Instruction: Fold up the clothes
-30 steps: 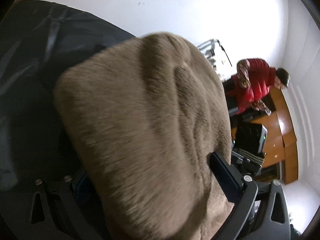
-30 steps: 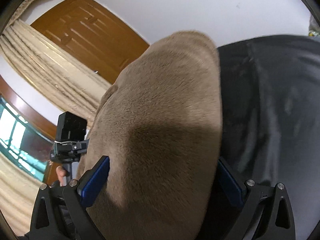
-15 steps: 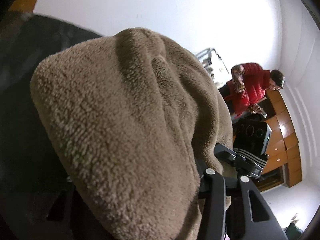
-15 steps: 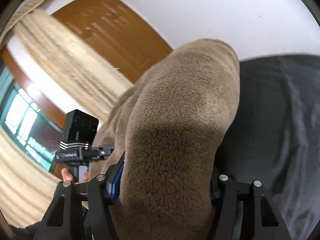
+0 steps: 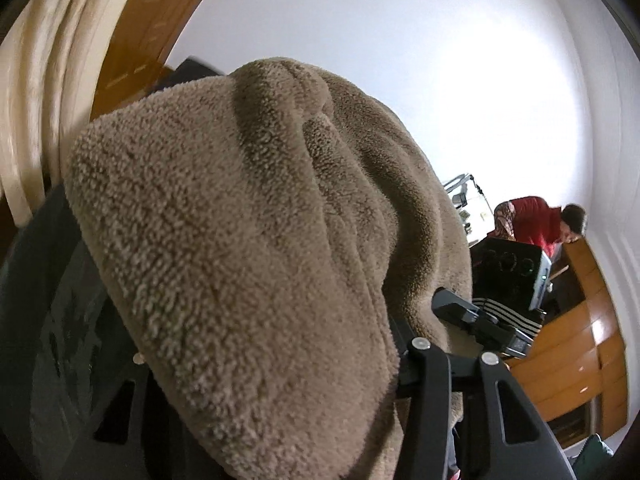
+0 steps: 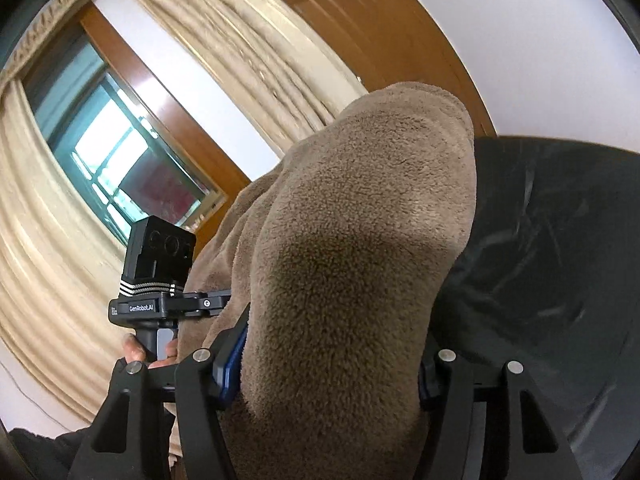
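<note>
Between both grippers: brown fleece (image 6: 352, 248), bunched and draped forward over the fingers. Right gripper (image 6: 324, 364) clamped on fleece, left gripper (image 5: 280, 364) likewise. Behind fleece: dark cloth (image 6: 552, 280), curtain (image 6: 248, 40), person in red (image 5: 540, 224)

Bright window (image 6: 120, 160) daylight, white wall (image 5: 440, 80) glare, blurred curtains (image 6: 248, 48), fisheye-bent edges

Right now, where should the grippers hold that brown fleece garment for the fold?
Probably as they are: each gripper pinches a bunched top edge of the brown fleece garment, left gripper and right gripper apart, so it hangs between them over the dark surface.
</note>
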